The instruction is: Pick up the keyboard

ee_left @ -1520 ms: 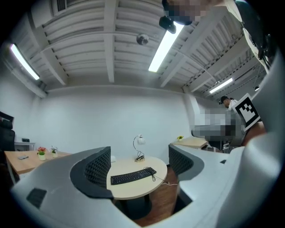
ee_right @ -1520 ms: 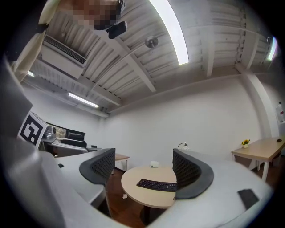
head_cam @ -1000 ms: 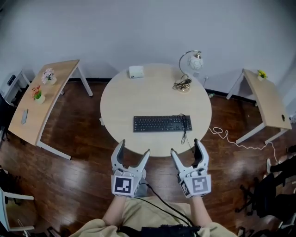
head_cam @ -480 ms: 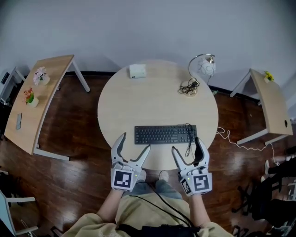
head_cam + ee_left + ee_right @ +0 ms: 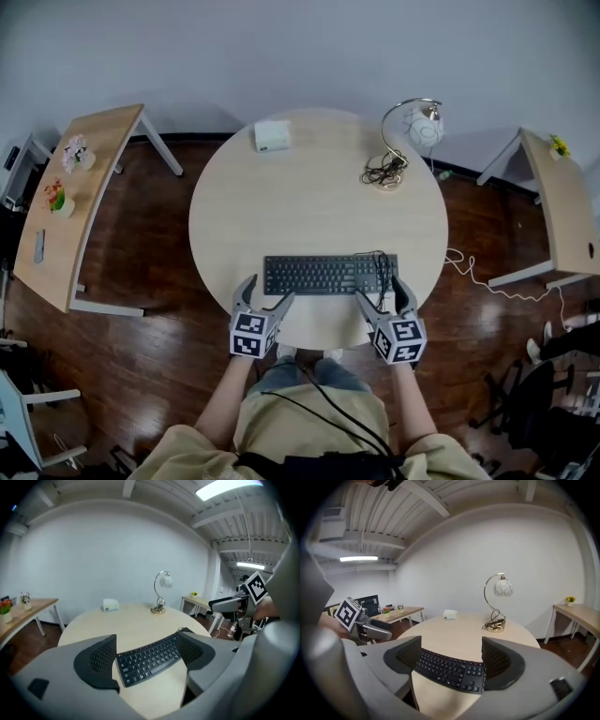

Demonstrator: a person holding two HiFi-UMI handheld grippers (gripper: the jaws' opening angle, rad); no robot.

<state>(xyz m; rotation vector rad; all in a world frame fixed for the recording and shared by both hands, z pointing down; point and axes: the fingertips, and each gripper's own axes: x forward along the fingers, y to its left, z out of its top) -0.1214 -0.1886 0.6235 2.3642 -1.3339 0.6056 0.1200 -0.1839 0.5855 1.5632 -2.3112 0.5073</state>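
Keyboard [image 5: 330, 275]: flat on round worktop [image 5: 309, 178], close to near edge; long axis left to right, square to both arms; just ahead of both claws. Left claw [image 5: 267, 292]: released, jaws wide, facing left end of keys; no contact apparent. Right claw [image 5: 382, 292]: released, equally wide, facing right end beside black cable [image 5: 380, 267]. Judged equally near; two-ended lift advised.

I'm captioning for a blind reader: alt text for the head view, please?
From above, a person holds the open left gripper and open right gripper at the near corners of a flat black keyboard on a round light-wood table. A small white box and a curved silver lamp stand at its far side.
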